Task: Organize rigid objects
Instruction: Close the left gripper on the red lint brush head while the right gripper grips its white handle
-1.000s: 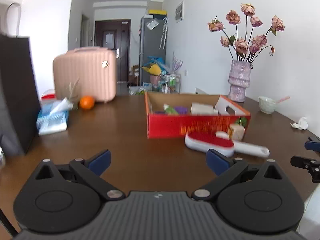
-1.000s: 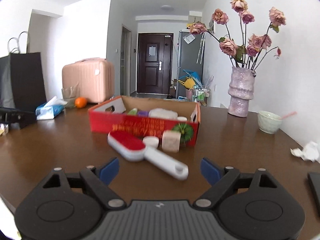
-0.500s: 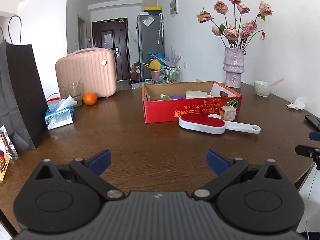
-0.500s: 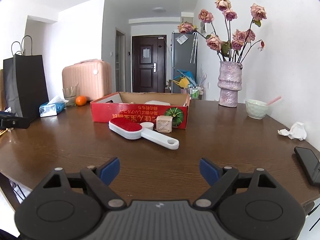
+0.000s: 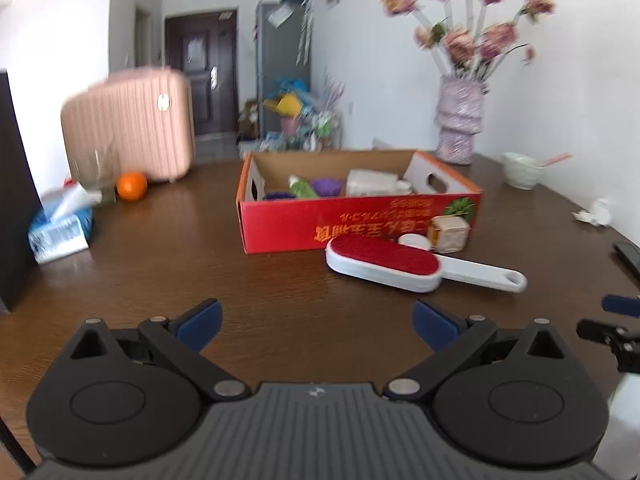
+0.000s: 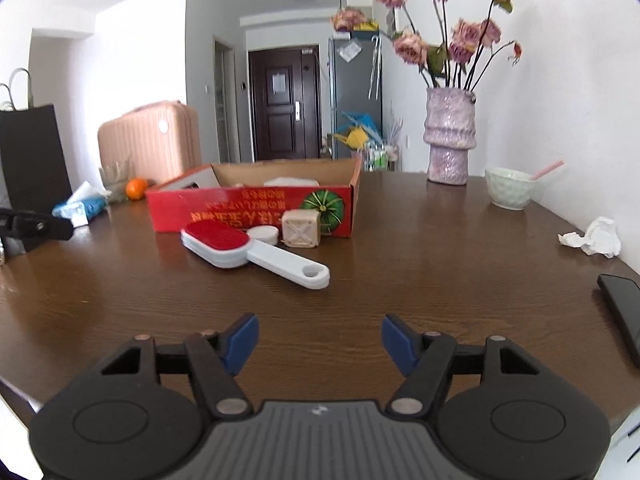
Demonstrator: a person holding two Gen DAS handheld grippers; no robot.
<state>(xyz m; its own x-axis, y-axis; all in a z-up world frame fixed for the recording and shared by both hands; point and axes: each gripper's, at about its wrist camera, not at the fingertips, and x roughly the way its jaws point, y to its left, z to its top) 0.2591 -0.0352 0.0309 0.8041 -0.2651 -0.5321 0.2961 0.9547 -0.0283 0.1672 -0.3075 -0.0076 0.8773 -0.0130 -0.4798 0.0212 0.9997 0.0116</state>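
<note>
Near red box point(image 6: 252, 210), on worktop point(image 6: 400, 280): lint brush point(image 6: 248, 250), probably light, stiff; grip white handle. Both tongs point(image 5: 316, 322) point(image 6: 320, 338) open, empty.

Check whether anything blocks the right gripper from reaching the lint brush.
Nothing visible does. Only bare table lies between the open right gripper and the lint brush; the cap and wooden cube sit behind it, against the box.

Your left view blurs the suitcase point(image 5: 128, 128) and flowers point(image 5: 472, 20); the phone point(image 6: 622, 312) runs off frame; the box point(image 6: 252, 208) contents are mostly hidden.
</note>
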